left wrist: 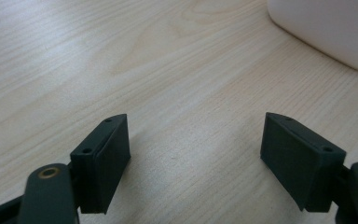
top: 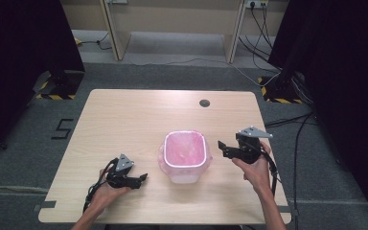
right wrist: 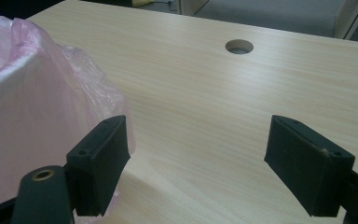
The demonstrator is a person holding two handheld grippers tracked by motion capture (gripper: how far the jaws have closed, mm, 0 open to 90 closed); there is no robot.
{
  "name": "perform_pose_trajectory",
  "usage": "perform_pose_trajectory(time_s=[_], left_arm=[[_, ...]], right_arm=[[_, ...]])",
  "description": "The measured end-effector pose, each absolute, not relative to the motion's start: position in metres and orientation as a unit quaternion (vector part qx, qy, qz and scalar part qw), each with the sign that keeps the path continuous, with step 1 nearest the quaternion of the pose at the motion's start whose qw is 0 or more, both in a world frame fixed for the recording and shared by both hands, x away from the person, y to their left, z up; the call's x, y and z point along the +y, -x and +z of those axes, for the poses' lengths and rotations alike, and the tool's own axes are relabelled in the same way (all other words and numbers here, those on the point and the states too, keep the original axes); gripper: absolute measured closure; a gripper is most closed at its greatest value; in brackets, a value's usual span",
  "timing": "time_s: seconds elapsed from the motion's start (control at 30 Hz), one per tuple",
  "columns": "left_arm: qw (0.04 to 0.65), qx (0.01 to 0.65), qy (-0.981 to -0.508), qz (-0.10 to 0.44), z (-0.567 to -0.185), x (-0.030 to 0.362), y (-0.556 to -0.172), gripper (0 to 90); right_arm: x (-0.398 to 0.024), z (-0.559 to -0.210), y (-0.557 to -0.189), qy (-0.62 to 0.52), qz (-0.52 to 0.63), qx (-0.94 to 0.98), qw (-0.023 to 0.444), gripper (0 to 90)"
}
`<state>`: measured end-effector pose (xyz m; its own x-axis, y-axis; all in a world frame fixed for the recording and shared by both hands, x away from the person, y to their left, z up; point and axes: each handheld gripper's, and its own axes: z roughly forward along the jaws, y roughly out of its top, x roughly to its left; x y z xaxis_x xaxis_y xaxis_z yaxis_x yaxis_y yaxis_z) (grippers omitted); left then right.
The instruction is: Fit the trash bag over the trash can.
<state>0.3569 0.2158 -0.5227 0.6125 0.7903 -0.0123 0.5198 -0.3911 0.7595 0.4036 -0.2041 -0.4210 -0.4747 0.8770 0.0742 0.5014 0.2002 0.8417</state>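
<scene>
While both hands rest at the near side of the table (top: 124, 110), a small white bin (top: 184, 158) stands on the wood between them. It has a pink bag (top: 184, 149) inside it. The top of the bag is folded out over the rim and hangs a little way down the sides. In the high view nothing can be seen inside the bag.

On the left side of the bin, the left gripper (top: 143, 178) sits low over the table, and its tips point toward the bin. It is near the bin but not touching it. In the left gripper view its jaws stand wide apart with only bare wood between them. They hold nothing. The white bottom corner of the bin (left wrist: 326, 32) shows at the top right of that view, a little way ahead.

On the other side of the bin, the right gripper (top: 223, 147) is up by the rim and points toward it. In the right gripper view its jaws are wide apart too, and they grip nothing. One of the two jaws is just beside the crinkly pink bag (right wrist: 42, 98) on the bin's side. I cannot tell if it touches the bag. A round hole (right wrist: 239, 46) in the table shows farther back.
</scene>
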Motion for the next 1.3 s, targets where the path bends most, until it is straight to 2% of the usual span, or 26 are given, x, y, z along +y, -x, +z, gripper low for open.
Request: perform_pose_trajectory(time_s=[0.2, 0.27, 1.3], left_arm=[[0.374, 0.408, -0.814, 0.177, -0.523, 0.216, -0.359, 19.7], [0.371, 0.414, -0.812, 0.177, -0.523, 0.216, -0.360, 15.7], [0.371, 0.412, -0.814, 0.175, -0.523, 0.216, -0.361, 14.7]], right_arm=[[-0.208, -0.437, -0.400, -0.469, 0.432, 0.740, 0.214, 21.0], [-0.211, -0.443, -0.398, -0.473, 0.432, 0.739, 0.210, 20.8], [-0.213, -0.496, -0.360, -0.466, 0.379, 0.779, 0.179, 17.2]])
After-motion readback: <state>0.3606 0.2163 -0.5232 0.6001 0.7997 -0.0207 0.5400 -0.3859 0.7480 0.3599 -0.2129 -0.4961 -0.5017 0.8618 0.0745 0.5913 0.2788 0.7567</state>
